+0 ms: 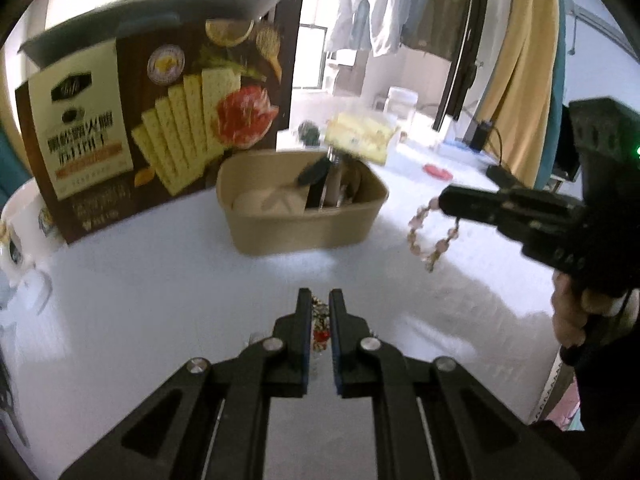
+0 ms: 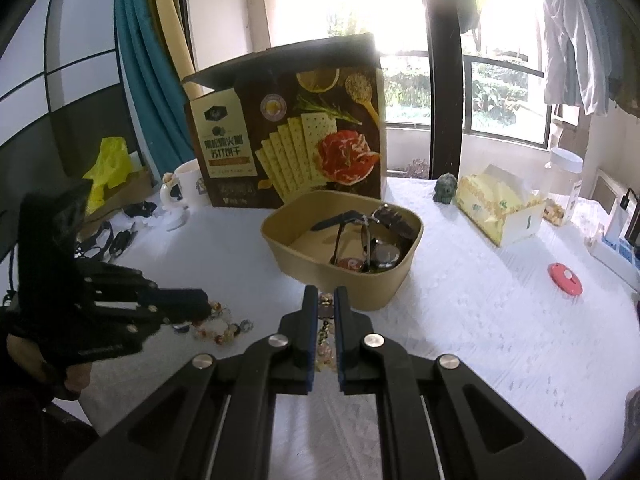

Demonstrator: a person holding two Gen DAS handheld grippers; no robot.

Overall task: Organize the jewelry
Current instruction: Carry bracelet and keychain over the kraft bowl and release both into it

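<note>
Pink beads dangle in the air: the right gripper [image 1: 442, 200] is clamped on a pink bead bracelet [image 1: 430, 236], which hangs free above the white tablecloth [image 1: 160, 300], just off the near right corner of the kraft paper tray [image 1: 304, 232]. Over in the right wrist view the same bracelet shows pinched between that gripper's blue-lined fingers [image 2: 310, 320], the tray [image 2: 340, 280] sitting dead ahead. Meanwhile the left gripper [image 2: 206, 304] is down low over a scatter of mixed-colour bead bracelets [image 2: 218, 326] on the cloth, and its own camera shows its jaws nearly together around a dark beaded strand [image 1: 320, 322], so it looks closed on that strand. The tray already holds sunglasses [image 2: 352, 224] and a wristwatch [image 2: 384, 256], with a cracker box [image 2: 288, 128] standing behind it toward the table's far side. So this reads as the carry step for the right hand and the pick step for the left. Next, the right side needs a short forward move over the tray's rim, then release; the left needs a clean lift so the strand does not drag its neighbours.
</note>
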